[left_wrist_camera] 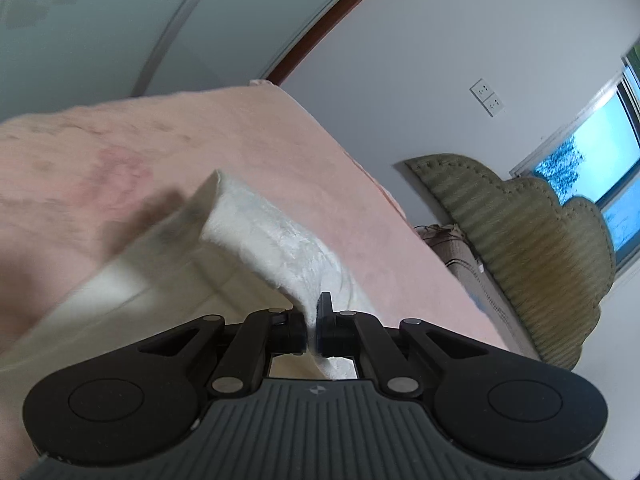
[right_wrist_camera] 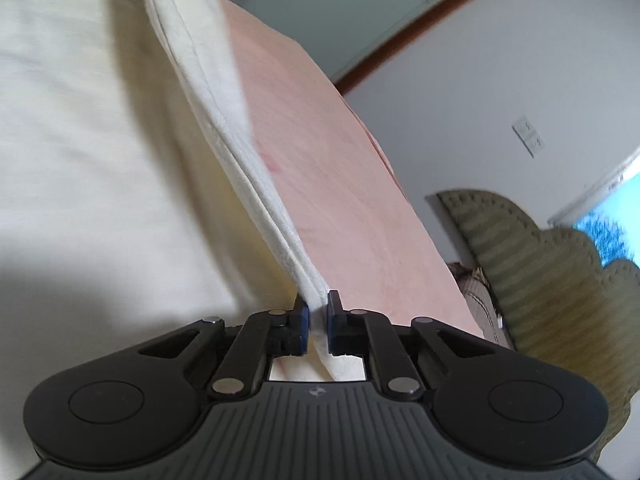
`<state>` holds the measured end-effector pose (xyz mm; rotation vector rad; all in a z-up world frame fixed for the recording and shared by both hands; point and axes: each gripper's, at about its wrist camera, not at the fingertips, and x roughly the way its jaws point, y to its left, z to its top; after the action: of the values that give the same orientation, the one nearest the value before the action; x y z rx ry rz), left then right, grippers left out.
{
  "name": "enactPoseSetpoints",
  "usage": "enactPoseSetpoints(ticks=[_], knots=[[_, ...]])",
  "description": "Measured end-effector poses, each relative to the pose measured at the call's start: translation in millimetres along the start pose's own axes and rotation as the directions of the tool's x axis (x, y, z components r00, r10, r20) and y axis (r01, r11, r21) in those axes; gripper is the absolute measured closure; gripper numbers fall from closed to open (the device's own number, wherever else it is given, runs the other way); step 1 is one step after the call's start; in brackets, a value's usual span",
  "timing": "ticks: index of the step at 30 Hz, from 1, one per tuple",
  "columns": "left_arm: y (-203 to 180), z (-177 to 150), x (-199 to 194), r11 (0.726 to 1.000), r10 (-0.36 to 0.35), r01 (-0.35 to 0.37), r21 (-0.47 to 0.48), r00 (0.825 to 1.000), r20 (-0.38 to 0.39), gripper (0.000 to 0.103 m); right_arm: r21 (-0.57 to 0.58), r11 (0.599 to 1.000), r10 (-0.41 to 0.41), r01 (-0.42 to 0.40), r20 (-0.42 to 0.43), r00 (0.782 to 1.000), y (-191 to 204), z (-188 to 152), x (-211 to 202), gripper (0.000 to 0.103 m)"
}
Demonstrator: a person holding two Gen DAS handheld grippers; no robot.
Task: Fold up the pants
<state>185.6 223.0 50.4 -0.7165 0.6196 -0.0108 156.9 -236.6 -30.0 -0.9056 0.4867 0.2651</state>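
Note:
The pants [left_wrist_camera: 256, 224] are cream-white fleecy cloth lying on a pink bed cover [left_wrist_camera: 280, 148]. My left gripper [left_wrist_camera: 313, 320] is shut on an edge of the pants, and the cloth rises from the cover into the jaws. In the right wrist view the pants [right_wrist_camera: 80, 140] spread wide to the left. My right gripper [right_wrist_camera: 319, 316] is shut on a layered edge of the pants [right_wrist_camera: 248, 184], pulled taut and lifted above the bed cover [right_wrist_camera: 340, 184].
An olive ribbed headboard [left_wrist_camera: 532, 248] stands against the white wall at the right, also in the right wrist view [right_wrist_camera: 552, 280]. A window [left_wrist_camera: 600, 184] and a wall socket [left_wrist_camera: 488, 97] lie beyond. The bed's right edge [left_wrist_camera: 384, 192] drops off.

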Motion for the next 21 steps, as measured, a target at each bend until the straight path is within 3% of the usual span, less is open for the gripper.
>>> enactPoseSetpoints(ticks=[9,18,21], knots=[[32,-34,-58,0.985,0.099,-0.095,0.146,0.995,-0.02,0.099,0.064,0.989,0.135,-0.136,0.022,0.991,64,-12,-105,0.095],[49,-64,-52,0.934,0.238,-0.229,0.273,0.971,0.001,0.095,0.128,0.975,0.178,-0.179,0.021,0.984,83,-22,-119,0.095],[52,-71,-47,0.919,0.283,-0.275,0.283,0.959,0.01,0.084,0.121,0.98,0.16,-0.16,0.012,0.987,93,-24,-117,0.093]])
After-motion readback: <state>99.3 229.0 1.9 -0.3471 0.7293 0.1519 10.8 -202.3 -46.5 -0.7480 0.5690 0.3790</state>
